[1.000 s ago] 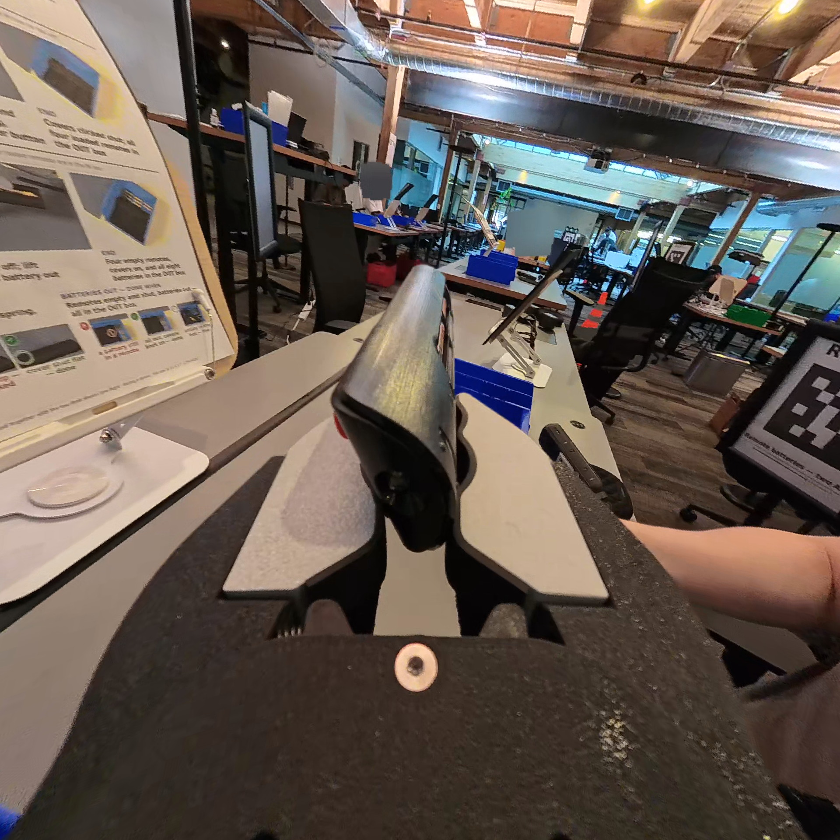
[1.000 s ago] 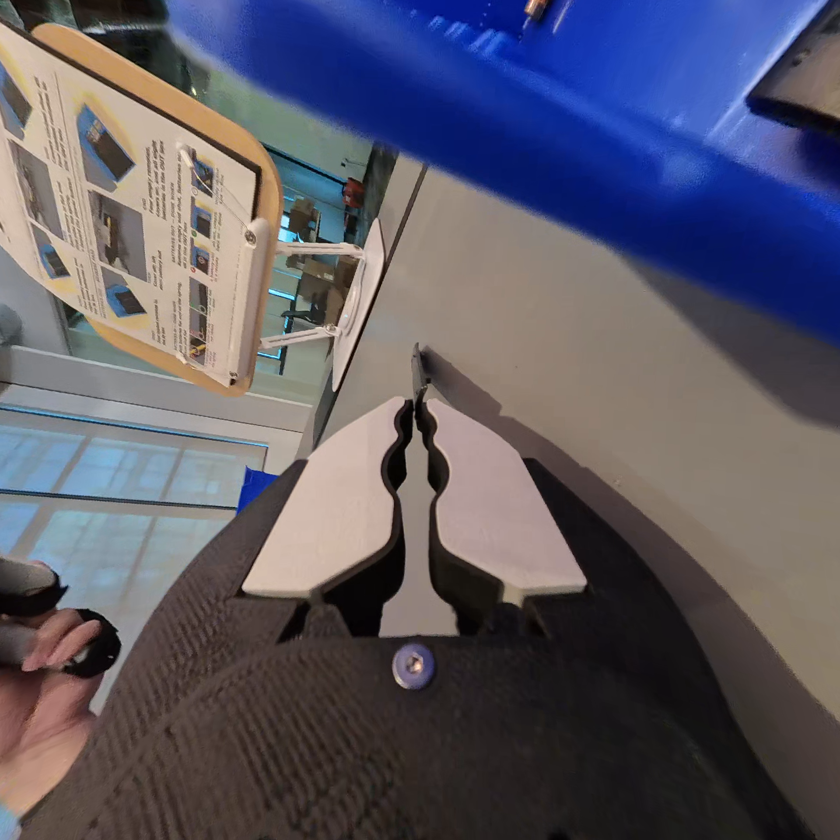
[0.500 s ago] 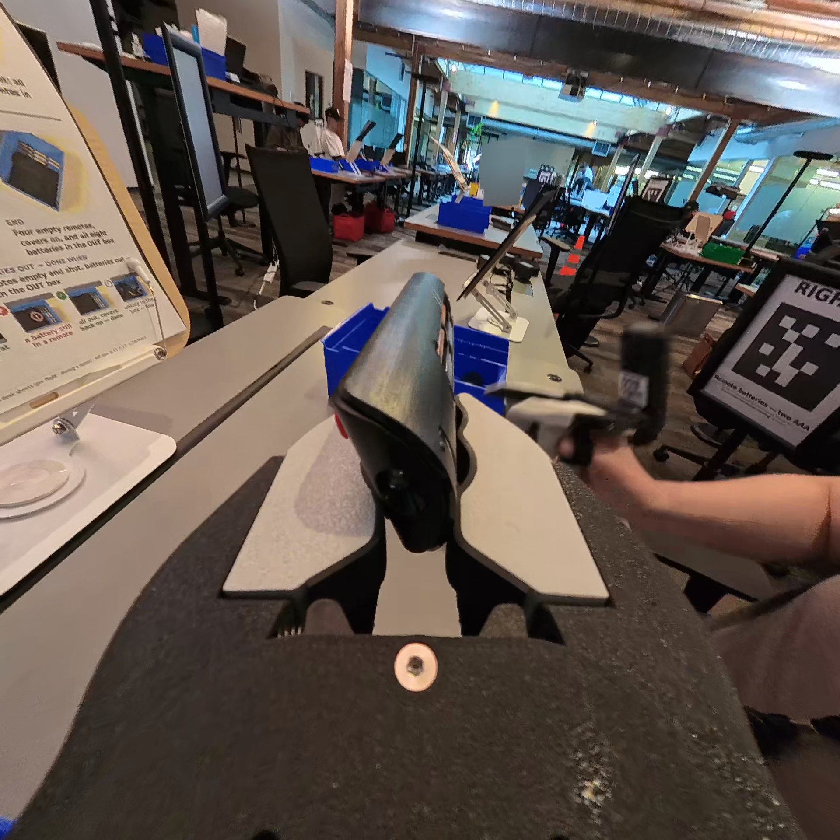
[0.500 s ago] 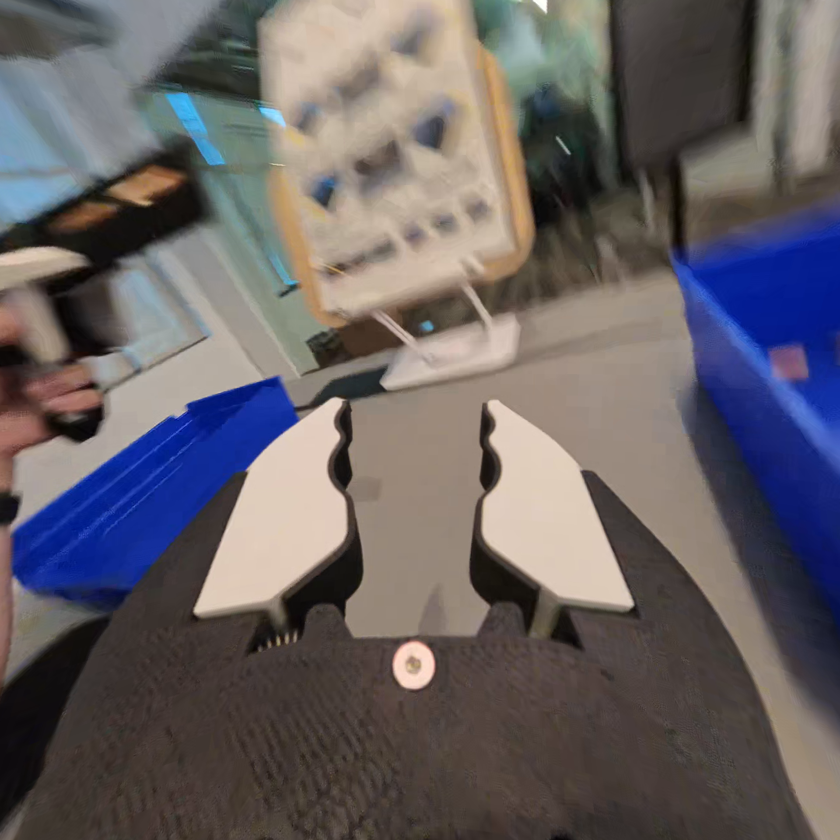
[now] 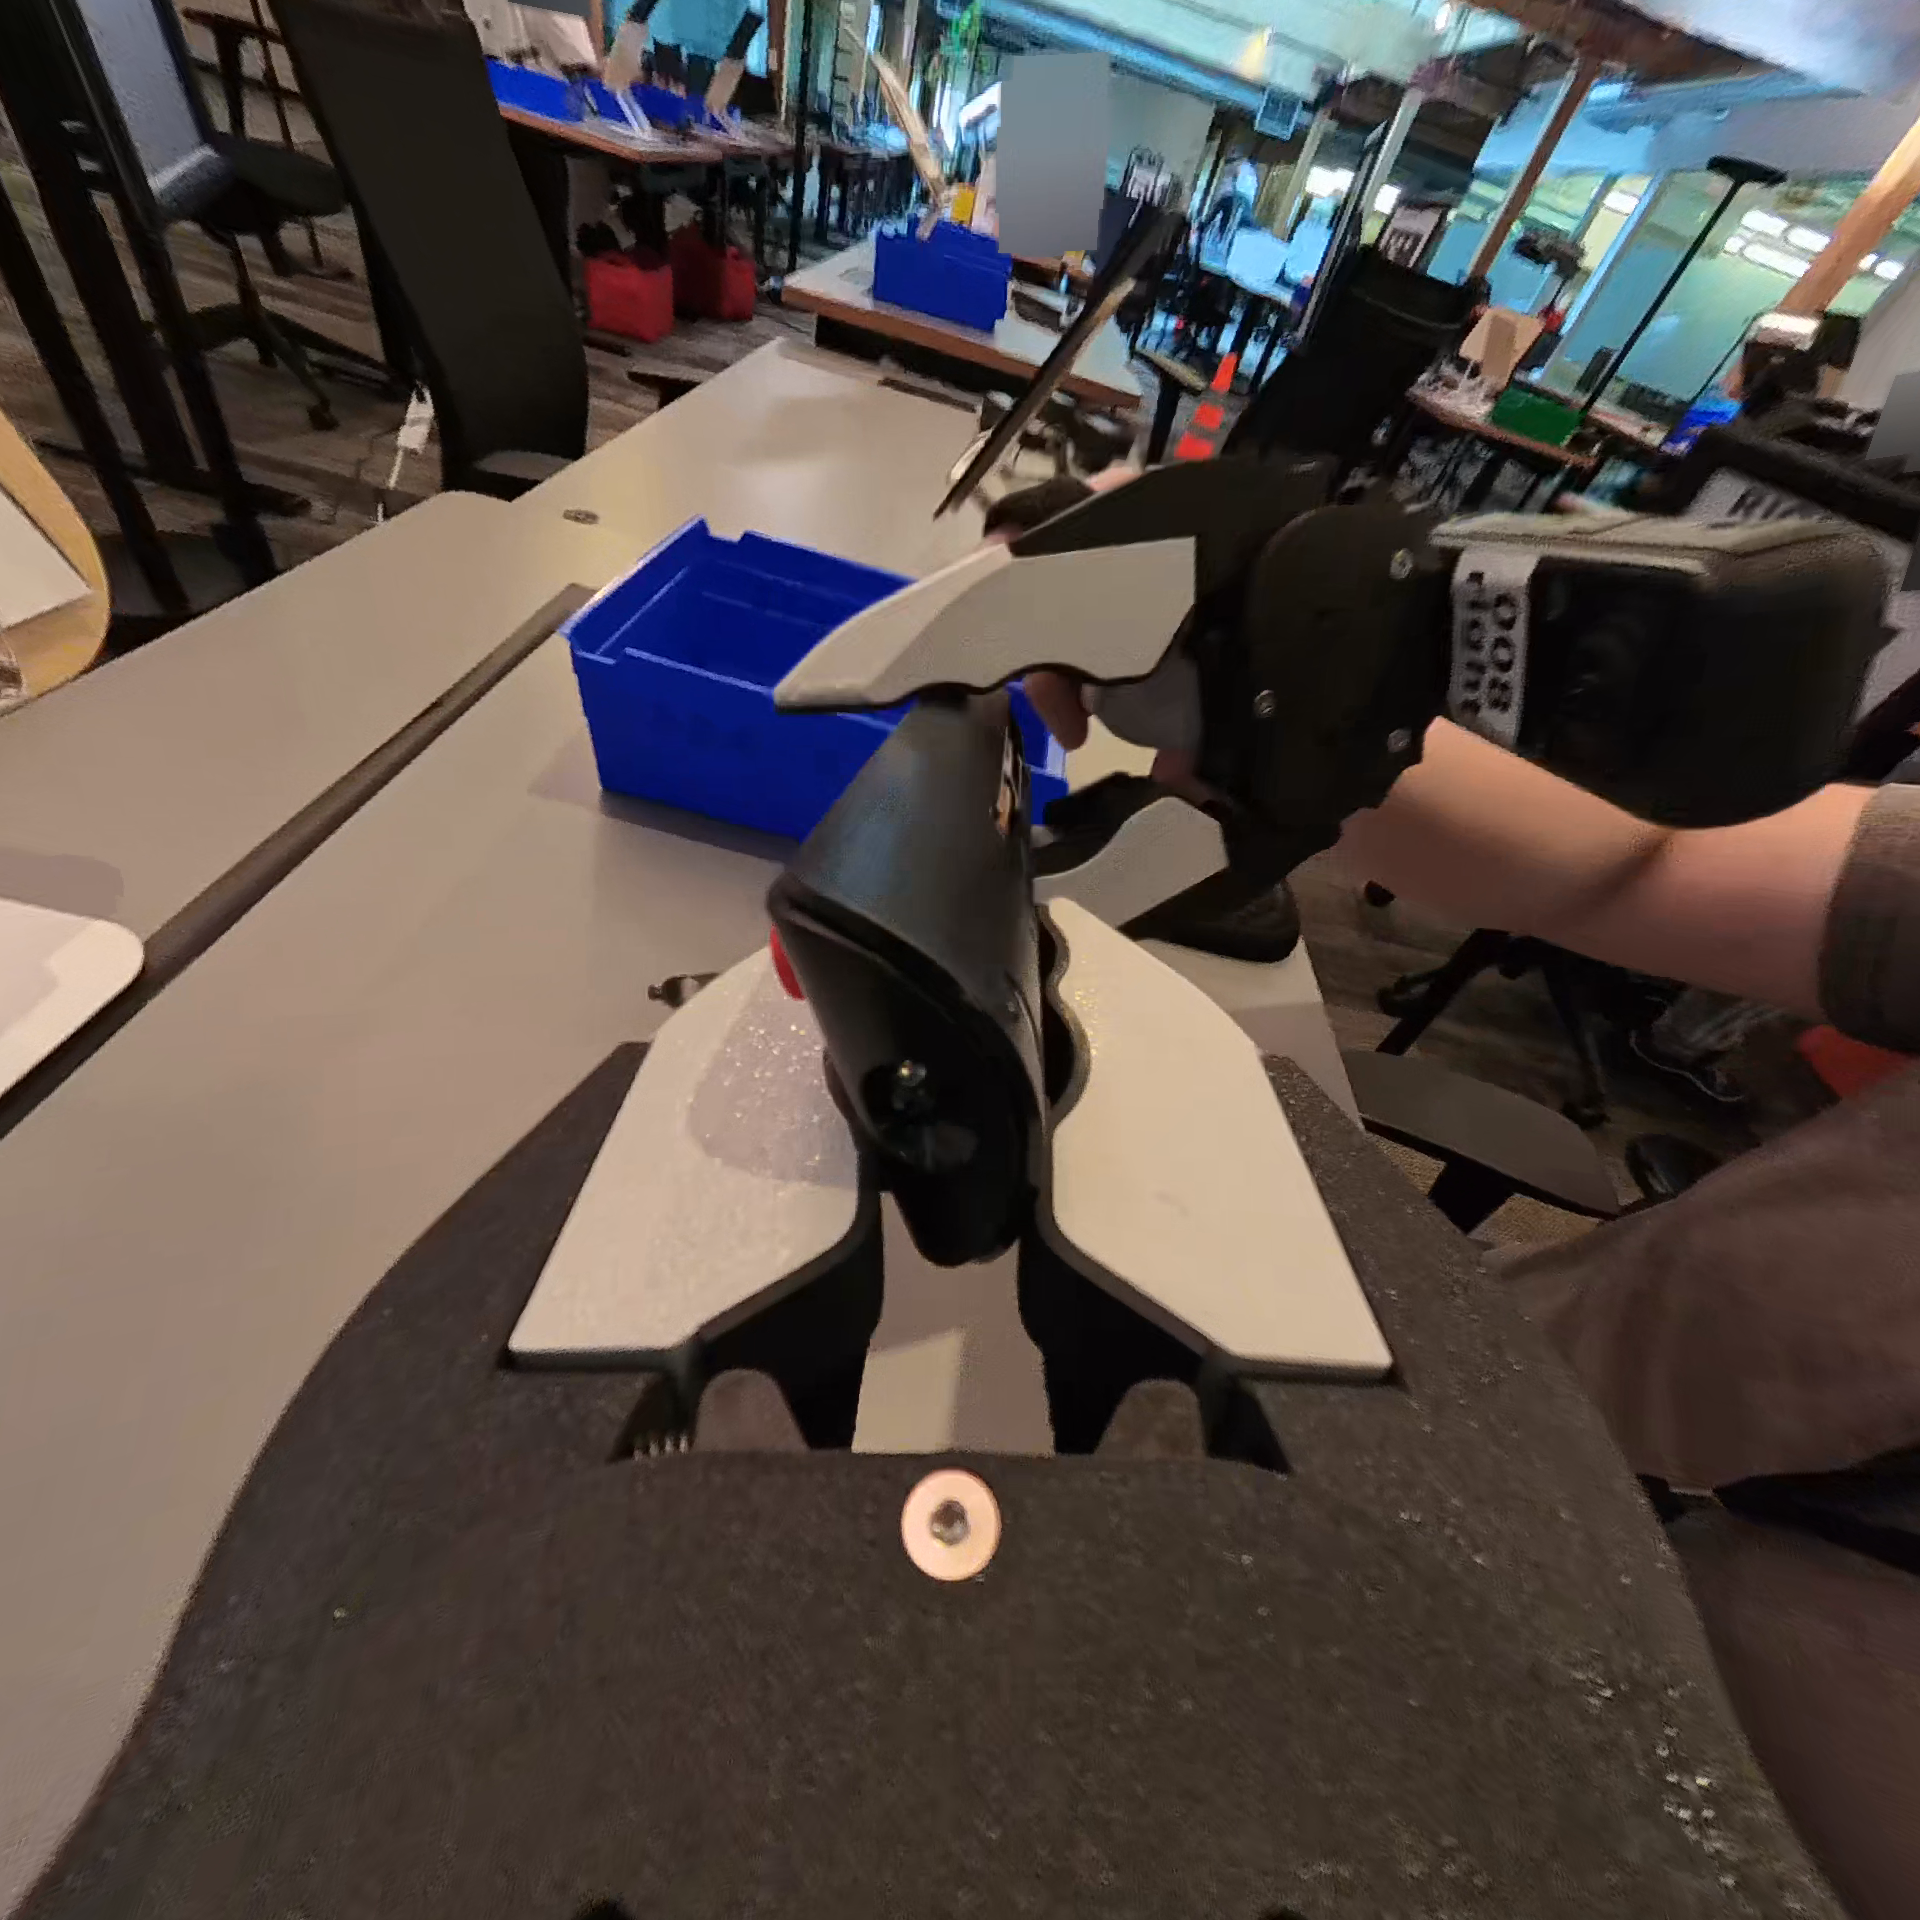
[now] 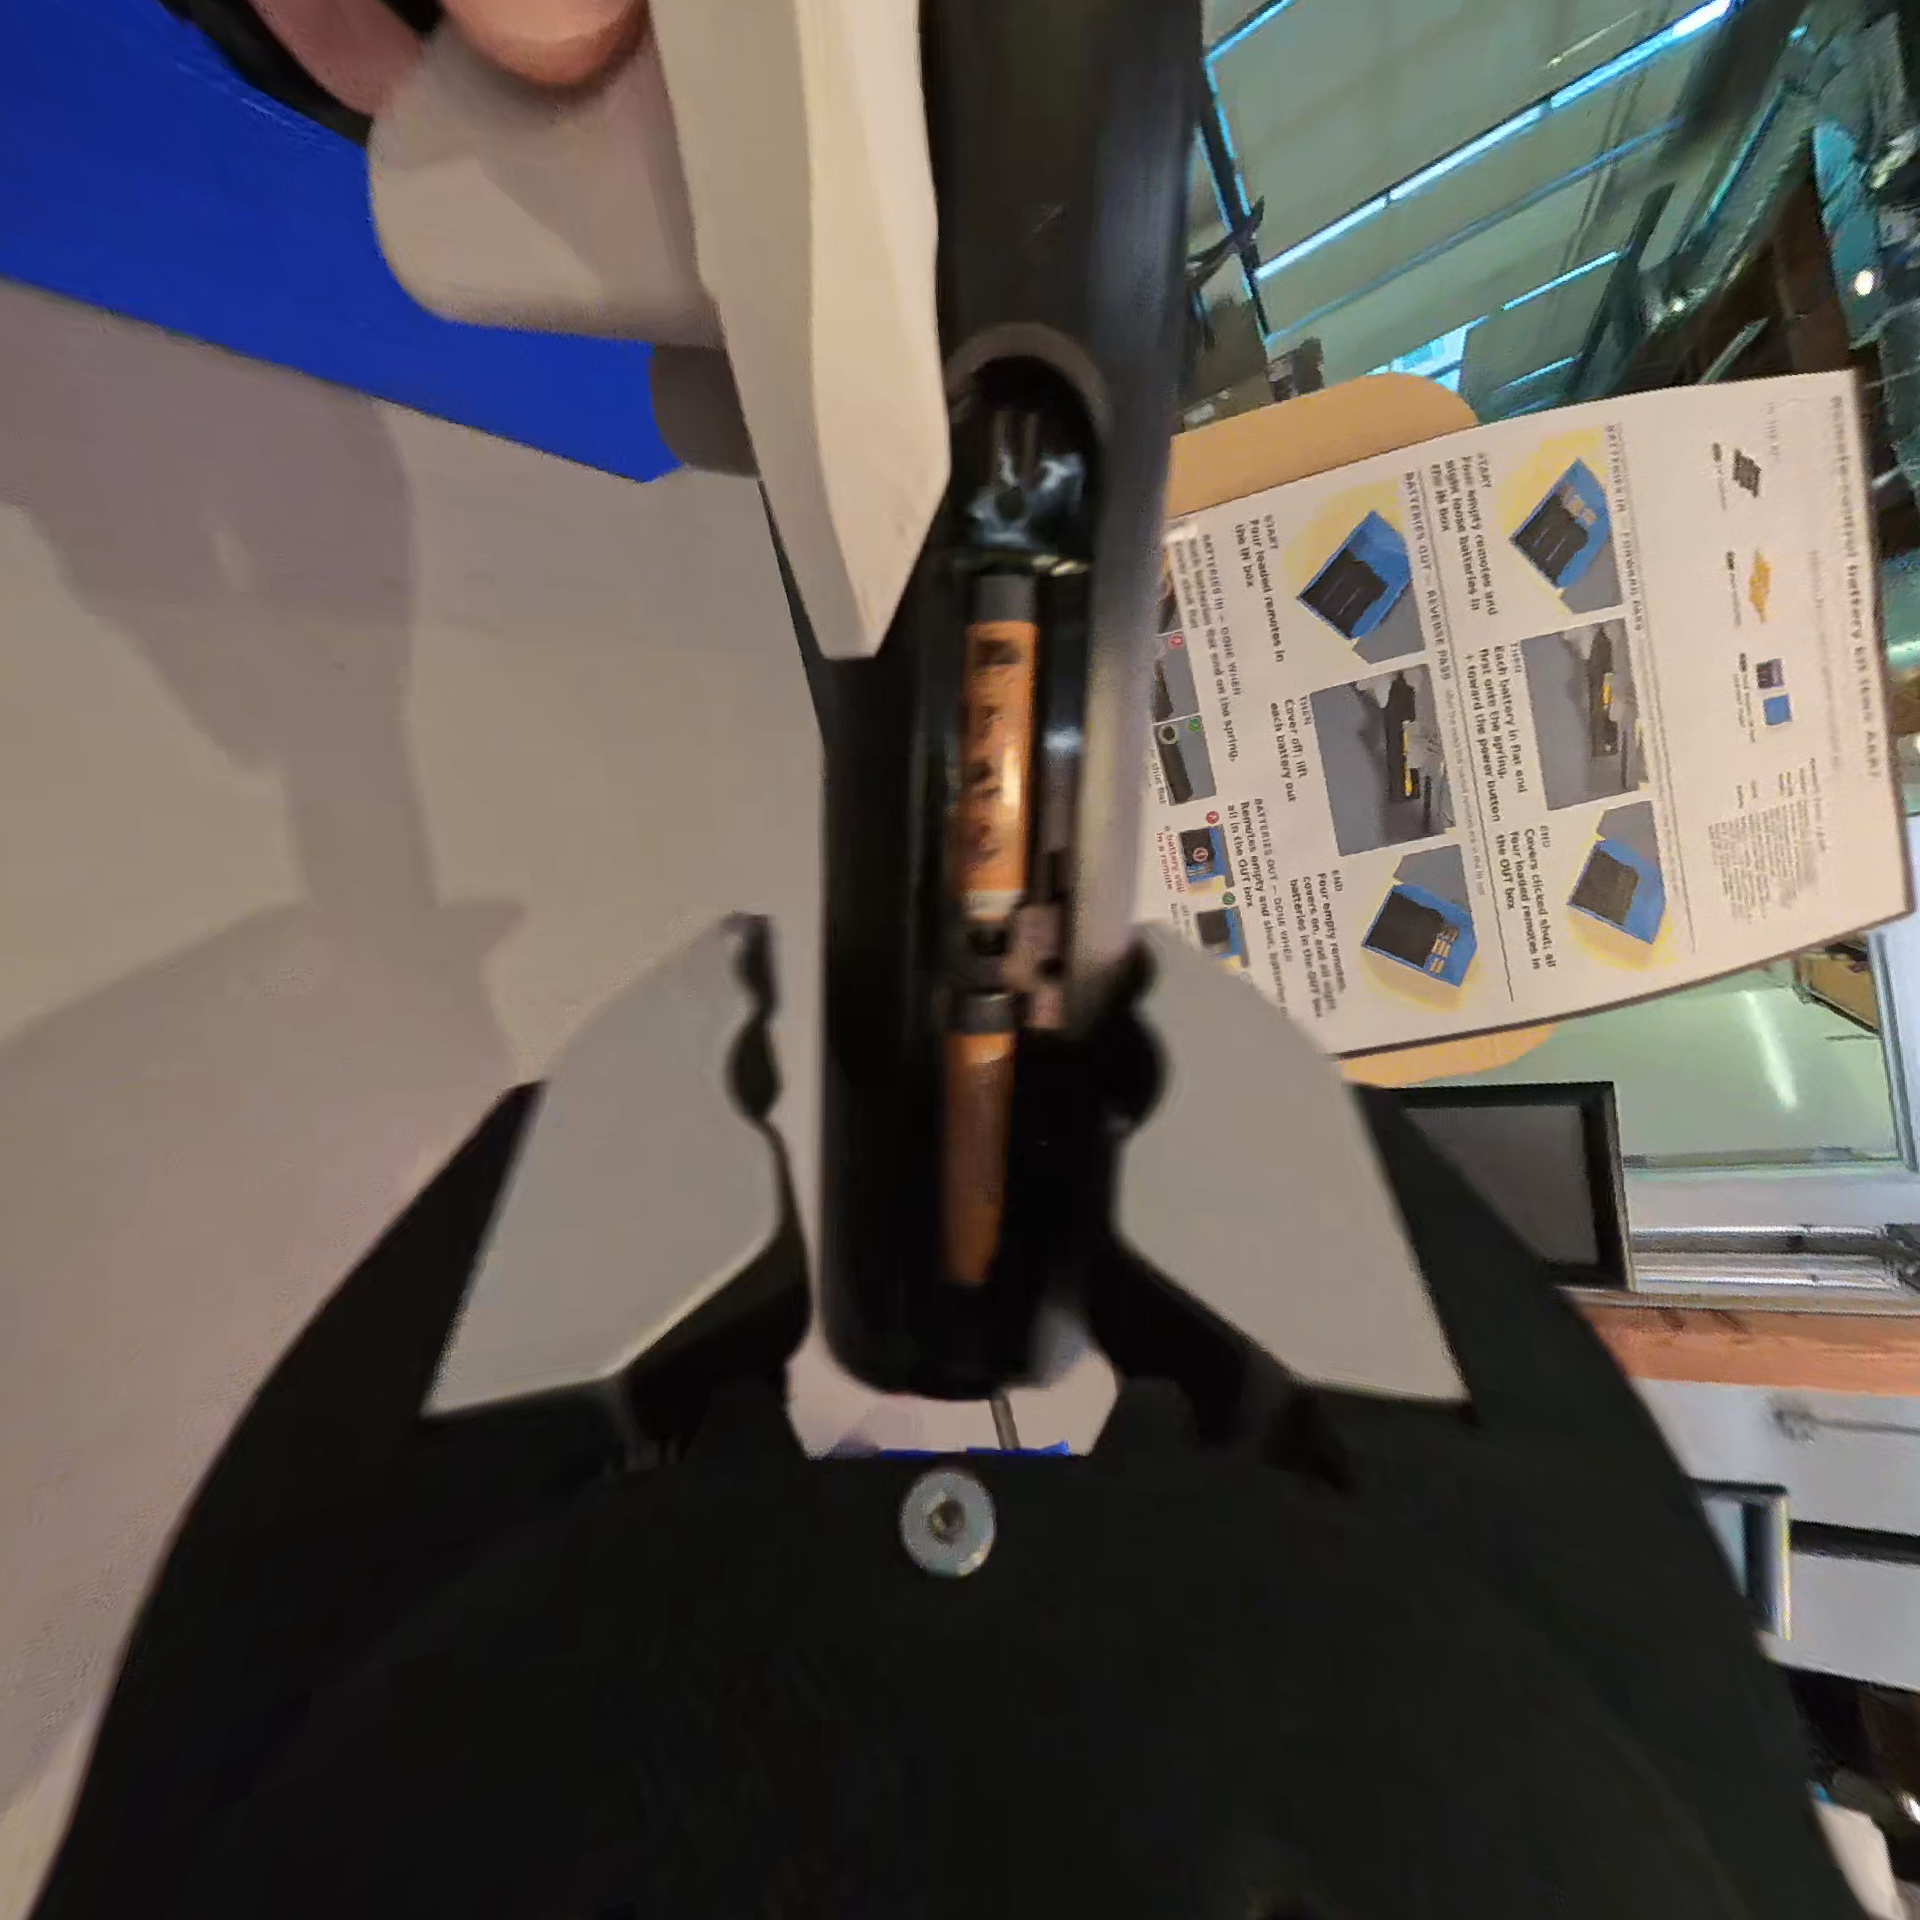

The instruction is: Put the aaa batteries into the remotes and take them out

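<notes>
Between the fingers of the left gripper (image 5: pixel 951 1049) a black remote (image 5: pixel 925 997) is clamped, held off the grey table (image 5: pixel 343 935) with its long axis running forward and up

Right gripper (image 6: pixel 951 997) has its fingers spread either side of the remote's far end; in the left wrist view the upper grey finger (image 5: pixel 997 634) lies over that end and the lower one sits beneath. Fingers are apart, not pinched on anything; whether a pad touches the casing I cannot tell, right view is motion-blurred

Battery bay: cover is off, compartment (image 6: pixel 997 831) faces the right camera. Two copper-coloured AAA batteries (image 6: pixel 992 758) sit end to end in one visible channel, the second (image 6: pixel 971 1153) nearer the right gripper's body. A second channel beside them looks dark; contents not resolvable

Blue bin (image 5: pixel 748 675) stands on the table beyond the remote; the part of its interior that shows holds nothing I can make out. Instruction board (image 6: pixel 1538 707) stands behind, on its stand

Progress, as judged: this remote is loaded and opened, so we are either just after insertion or at the start of removal. Left to do: lift out both cells, refit the cover, place the remote in a bin. State of other remotes unknown, none in view
</notes>
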A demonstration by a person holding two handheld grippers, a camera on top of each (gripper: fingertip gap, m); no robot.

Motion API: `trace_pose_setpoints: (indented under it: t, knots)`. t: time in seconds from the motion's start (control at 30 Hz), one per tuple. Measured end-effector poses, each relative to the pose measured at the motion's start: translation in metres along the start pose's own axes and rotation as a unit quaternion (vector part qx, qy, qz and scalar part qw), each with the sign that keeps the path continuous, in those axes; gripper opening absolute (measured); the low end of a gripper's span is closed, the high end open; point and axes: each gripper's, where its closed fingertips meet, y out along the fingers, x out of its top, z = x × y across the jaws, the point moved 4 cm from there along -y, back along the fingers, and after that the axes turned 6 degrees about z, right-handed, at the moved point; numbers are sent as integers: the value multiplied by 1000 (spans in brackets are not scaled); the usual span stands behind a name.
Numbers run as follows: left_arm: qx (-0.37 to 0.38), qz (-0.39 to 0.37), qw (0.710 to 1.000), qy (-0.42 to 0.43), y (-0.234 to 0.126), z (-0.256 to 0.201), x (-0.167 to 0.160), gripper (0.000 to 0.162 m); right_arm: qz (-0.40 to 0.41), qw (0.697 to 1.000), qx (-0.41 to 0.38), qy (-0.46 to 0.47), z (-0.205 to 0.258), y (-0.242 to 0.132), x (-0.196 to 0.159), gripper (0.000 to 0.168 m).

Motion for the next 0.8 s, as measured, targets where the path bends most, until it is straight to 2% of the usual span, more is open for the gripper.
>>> trace_pose_setpoints:
  t: [0.03, 0.1, 0.2, 0.33, 0.5, 0.7, 0.8]
  knots:
    - [4, 2, 1000, 3, 1, 1, -1, 27, -2, 1000, 2, 16, 0, 1, -1, 54]
    - [-8, -23, 1000, 2, -1, 0, 4, 27, -21, 998, 4, 63, 1, -1, 1, 54]
    - [-48, -103, 994, -6, -5, -4, 18, 27, -53, 989, -9, 134, -1, -7, 8, 53]
    - [-33, -132, 991, 1, -4, 4, 20, 34, -64, 975, -22, 212, -6, -9, 6, 53]
    - [-37, -264, 963, -25, -22, 8, 39, 37, -74, 963, -37, 256, -2, -8, 8, 53]
    - [-39, -271, 961, -42, -13, 9, 39, 40, -102, 945, -50, 308, 5, -4, 17, 52]
    - [-65, -306, 948, -61, -15, 6, 43, 30, -117, 938, -56, 323, 9, -2, 19, 52]
